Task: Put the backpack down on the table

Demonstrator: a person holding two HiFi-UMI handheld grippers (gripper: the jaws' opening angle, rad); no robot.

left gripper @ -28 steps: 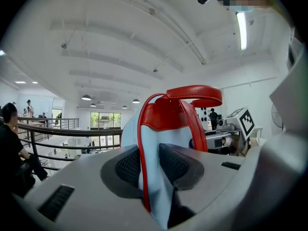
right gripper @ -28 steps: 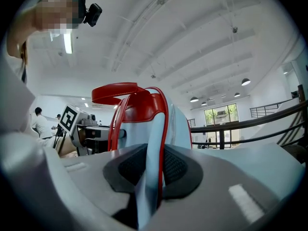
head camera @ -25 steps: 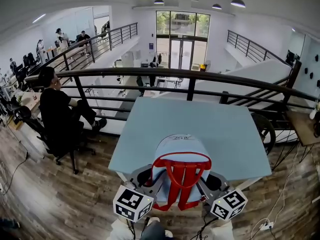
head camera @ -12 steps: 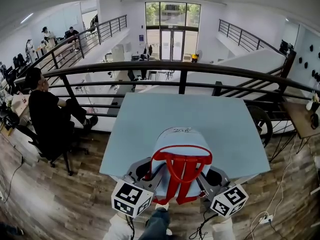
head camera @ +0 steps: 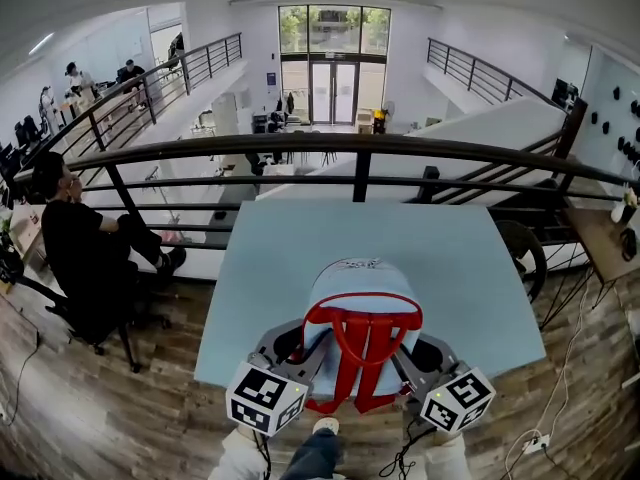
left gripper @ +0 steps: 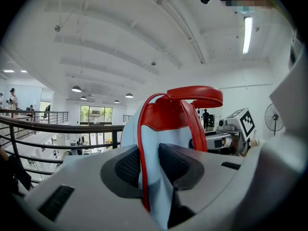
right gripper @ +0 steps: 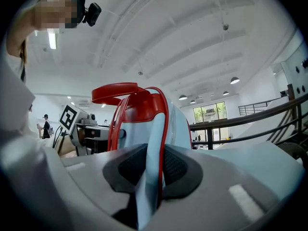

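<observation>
A light blue backpack [head camera: 362, 288] with red straps and a red top handle hangs upright between my two grippers, over the near edge of the pale blue table [head camera: 300, 258]. My left gripper [head camera: 292, 350] is shut on the backpack's left edge [left gripper: 151, 177], the blue fabric and red piping pinched between its dark pads. My right gripper [head camera: 418, 356] is shut on the backpack's right edge [right gripper: 154, 172] in the same way. Each gripper view shows the red handle [left gripper: 195, 94] on top and the other gripper's marker cube behind it.
A dark metal railing [head camera: 360, 148] runs along the table's far side, with an open drop to a lower floor beyond. A person in black [head camera: 75, 248] sits on a chair to the left. A side table [head camera: 605, 238] stands at the right.
Both grippers have carried the backpack forward; it now hangs further over the table's near edge. The grips are unchanged.
</observation>
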